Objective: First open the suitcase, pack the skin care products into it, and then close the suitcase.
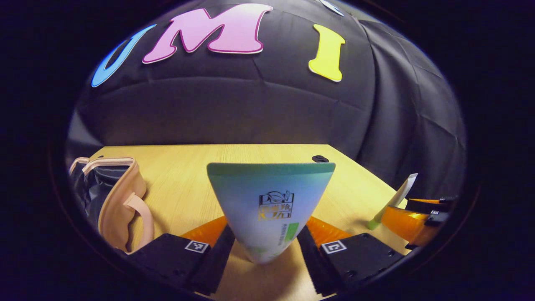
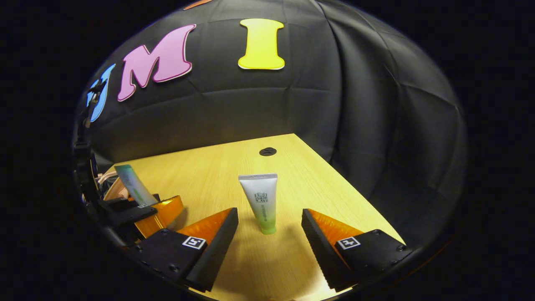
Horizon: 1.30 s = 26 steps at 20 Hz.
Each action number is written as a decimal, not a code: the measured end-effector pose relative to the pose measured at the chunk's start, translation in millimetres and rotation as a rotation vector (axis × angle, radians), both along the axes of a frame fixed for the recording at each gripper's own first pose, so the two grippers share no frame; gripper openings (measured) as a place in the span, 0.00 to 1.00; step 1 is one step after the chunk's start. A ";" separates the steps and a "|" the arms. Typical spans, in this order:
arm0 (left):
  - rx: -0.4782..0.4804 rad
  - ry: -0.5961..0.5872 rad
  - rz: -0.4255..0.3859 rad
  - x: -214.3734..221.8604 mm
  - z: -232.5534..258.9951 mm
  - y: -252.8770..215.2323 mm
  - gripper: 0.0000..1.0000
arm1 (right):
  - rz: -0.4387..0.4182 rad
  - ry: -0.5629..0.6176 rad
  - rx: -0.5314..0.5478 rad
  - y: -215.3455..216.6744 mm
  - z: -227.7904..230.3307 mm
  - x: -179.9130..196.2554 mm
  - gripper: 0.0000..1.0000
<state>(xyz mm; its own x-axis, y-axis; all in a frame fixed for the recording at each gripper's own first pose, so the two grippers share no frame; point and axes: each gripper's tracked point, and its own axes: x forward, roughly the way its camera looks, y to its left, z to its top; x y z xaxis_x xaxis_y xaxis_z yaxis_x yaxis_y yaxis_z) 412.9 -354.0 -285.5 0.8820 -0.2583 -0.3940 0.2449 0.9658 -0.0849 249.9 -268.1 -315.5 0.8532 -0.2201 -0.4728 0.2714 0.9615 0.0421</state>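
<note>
The left gripper is clamping a soft blue-green tube, cap down, likely for carrying to the open pink suitcase at its left. The right gripper is standing wide, lining up on a white tube upright ahead between its fingers.

A pale wood-grain desk with a smooth, low-sheen finish carries a soft plastic white-and-green tube of satin finish. The peach-pink suitcase looks like smooth leatherette with a dark fabric lining; the jaws show matt black plastic over translucent glossy orange.
</note>
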 end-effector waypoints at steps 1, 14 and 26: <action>0.009 -0.003 0.002 5.0 0.1 0.4 0.68 | -0.005 0.005 0.014 1.7 -3.5 4.3 0.97; 0.062 0.010 -0.023 0.4 -3.5 6.1 0.57 | -0.049 0.033 -0.115 -14.9 -27.2 40.5 0.63; -0.001 -0.005 -0.001 -11.0 12.3 16.8 0.56 | 0.113 -0.010 -0.101 25.6 13.8 30.2 0.29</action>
